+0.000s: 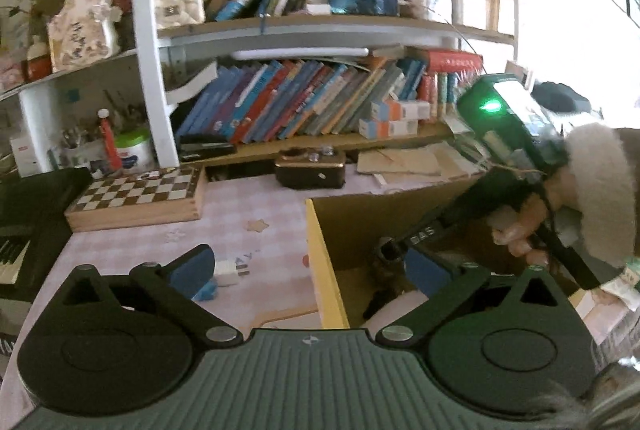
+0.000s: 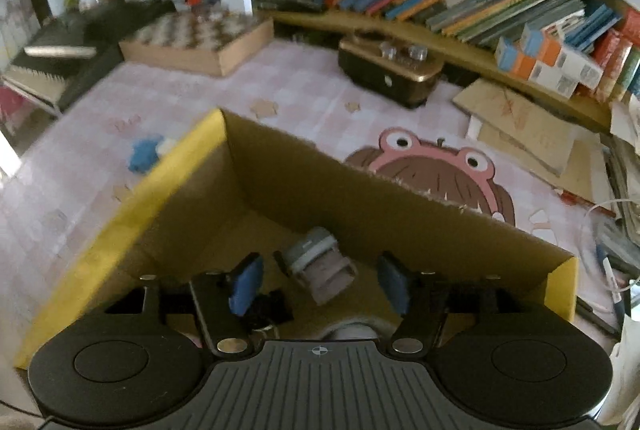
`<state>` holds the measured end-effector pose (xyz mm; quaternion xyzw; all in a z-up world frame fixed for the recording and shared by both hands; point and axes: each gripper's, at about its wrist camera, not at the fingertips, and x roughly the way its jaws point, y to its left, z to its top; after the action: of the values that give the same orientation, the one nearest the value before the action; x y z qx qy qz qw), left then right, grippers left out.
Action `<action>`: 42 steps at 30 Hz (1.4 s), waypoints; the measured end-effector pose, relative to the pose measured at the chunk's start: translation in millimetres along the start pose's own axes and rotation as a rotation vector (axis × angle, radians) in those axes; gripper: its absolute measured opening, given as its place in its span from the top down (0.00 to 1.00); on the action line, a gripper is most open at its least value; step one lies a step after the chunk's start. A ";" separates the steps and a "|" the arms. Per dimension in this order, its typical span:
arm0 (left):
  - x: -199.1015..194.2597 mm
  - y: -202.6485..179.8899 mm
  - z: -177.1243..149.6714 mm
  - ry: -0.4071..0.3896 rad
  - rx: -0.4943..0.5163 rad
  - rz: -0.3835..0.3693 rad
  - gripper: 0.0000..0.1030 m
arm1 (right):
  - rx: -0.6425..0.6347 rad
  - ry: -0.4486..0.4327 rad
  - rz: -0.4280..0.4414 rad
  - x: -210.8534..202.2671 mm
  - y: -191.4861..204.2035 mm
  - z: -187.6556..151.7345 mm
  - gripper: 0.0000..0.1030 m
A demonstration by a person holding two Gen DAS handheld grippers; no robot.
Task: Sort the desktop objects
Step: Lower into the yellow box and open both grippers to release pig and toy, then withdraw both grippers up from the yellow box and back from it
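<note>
An open cardboard box with yellow rims (image 2: 120, 230) stands on the pink checked desk. My right gripper (image 2: 320, 282) hangs over it, tilted down, jaws open. A grey and white object (image 2: 320, 268) lies in the box between and below the blue pads (image 2: 246, 284), touching neither. A small black item (image 2: 268, 306) lies beside it. My left gripper (image 1: 308, 266) is wide open and empty, straddling the box's left wall (image 1: 324, 270). A small blue and white object (image 1: 218, 276) lies on the desk by its left pad (image 1: 192, 266). A hand (image 1: 520, 230) holds the right gripper over the box.
A wooden chessboard case (image 1: 140, 196) and a gold and black box (image 1: 310, 168) sit at the back of the desk under shelves of leaning books (image 1: 304, 102). A black keyboard (image 1: 24, 230) lies far left. Cardboard sheets (image 2: 528, 134) and cables pile up at the right.
</note>
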<state>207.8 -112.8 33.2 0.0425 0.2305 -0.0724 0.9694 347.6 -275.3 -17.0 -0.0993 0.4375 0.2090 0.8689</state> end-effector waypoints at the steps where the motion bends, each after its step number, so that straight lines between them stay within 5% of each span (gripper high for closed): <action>1: -1.9 2.2 -0.2 -0.005 -0.011 0.003 0.00 | 0.010 -0.023 0.000 -7.0 0.1 -0.8 0.36; 10: -9.2 12.2 -7.2 -0.022 -0.079 0.003 0.00 | 0.138 -0.250 -0.112 -78.3 6.0 -33.2 0.35; 18: -11.2 12.8 -15.0 -0.021 -0.088 -0.093 0.00 | 0.293 -0.410 -0.290 -129.6 22.6 -77.7 0.32; 27: -28.1 28.4 -23.0 -0.033 -0.033 -0.190 0.00 | 0.413 -0.360 -0.387 -139.9 56.7 -118.0 0.32; 36: -63.4 79.8 -50.0 -0.008 -0.036 -0.113 0.00 | 0.400 -0.371 -0.491 -140.2 116.9 -138.0 0.32; 42: -81.7 107.6 -72.4 0.039 -0.031 -0.121 0.00 | 0.422 -0.317 -0.486 -129.7 160.1 -149.9 0.32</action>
<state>121.0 11.6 11.1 0.0149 0.2527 -0.1263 0.9592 99.0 -221.4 -0.9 0.0149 0.2946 -0.0861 0.9516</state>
